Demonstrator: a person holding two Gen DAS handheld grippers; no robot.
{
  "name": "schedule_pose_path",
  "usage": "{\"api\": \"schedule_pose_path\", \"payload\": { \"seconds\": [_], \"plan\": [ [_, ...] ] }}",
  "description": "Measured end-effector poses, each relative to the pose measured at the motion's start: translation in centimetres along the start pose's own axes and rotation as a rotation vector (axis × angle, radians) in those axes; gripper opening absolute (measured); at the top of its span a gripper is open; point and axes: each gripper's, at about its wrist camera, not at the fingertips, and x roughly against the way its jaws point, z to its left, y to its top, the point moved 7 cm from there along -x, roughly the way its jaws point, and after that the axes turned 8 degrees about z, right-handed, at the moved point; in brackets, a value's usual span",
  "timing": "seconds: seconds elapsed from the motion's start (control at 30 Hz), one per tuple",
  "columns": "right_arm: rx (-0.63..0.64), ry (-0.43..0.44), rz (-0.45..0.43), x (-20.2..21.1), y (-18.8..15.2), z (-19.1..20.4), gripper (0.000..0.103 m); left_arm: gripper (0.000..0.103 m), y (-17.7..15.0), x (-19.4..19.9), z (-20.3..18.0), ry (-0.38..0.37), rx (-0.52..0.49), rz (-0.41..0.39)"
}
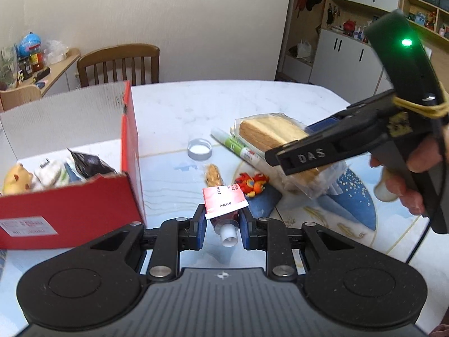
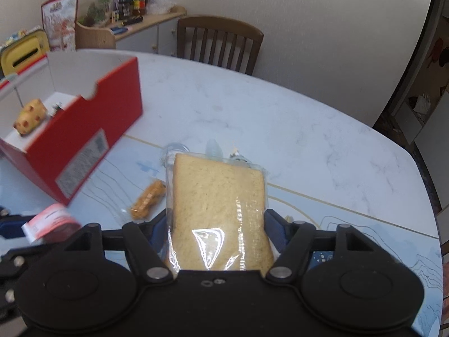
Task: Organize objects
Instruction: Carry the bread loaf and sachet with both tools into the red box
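Note:
My left gripper (image 1: pixel 223 216) is shut on a red and white tube (image 1: pixel 224 200) with a white cap, held above the table just right of the red cardboard box (image 1: pixel 70 205). The box lies open with a yellow toy (image 1: pixel 18 179), a dark packet and other small things inside. My right gripper (image 1: pixel 280 160) comes in from the right, and in its own view the right gripper (image 2: pixel 216 219) is shut on a clear bag of sliced bread (image 2: pixel 219 196). The tube (image 2: pixel 53 219) also shows at the lower left of the right wrist view.
On the table lie a grey bottle cap (image 1: pixel 199 148), a white and green marker (image 1: pixel 233 146), a wrapped biscuit snack (image 1: pixel 213 175) and a small orange and red toy (image 1: pixel 251 184). A wooden chair (image 1: pixel 118 61) stands behind the table. A person's hand (image 1: pixel 407 168) holds the right gripper.

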Motion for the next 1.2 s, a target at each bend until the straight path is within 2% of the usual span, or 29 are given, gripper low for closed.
{"api": "schedule_pose_path", "payload": {
  "seconds": [0.3, 0.5, 0.87, 1.2],
  "plan": [
    [-0.008, 0.066, -0.075, 5.7, 2.2, 3.2, 0.07, 0.023, 2.1, 3.9, 3.1, -0.002, -0.014, -0.048],
    [-0.011, 0.11, -0.104, 7.3, 4.5, 5.8, 0.07, 0.023, 3.2, 6.1, 6.8, 0.027, -0.011, -0.074],
    [0.075, 0.141, -0.134, 7.6, 7.8, 12.6, 0.07, 0.023, 4.4, 8.2, 14.5, 0.097, 0.012, -0.088],
    [0.151, 0.137, -0.13, 5.8, 11.0, 17.7, 0.07, 0.023, 5.2, 7.4, 20.6, 0.164, 0.022, -0.059]
  ]
}}
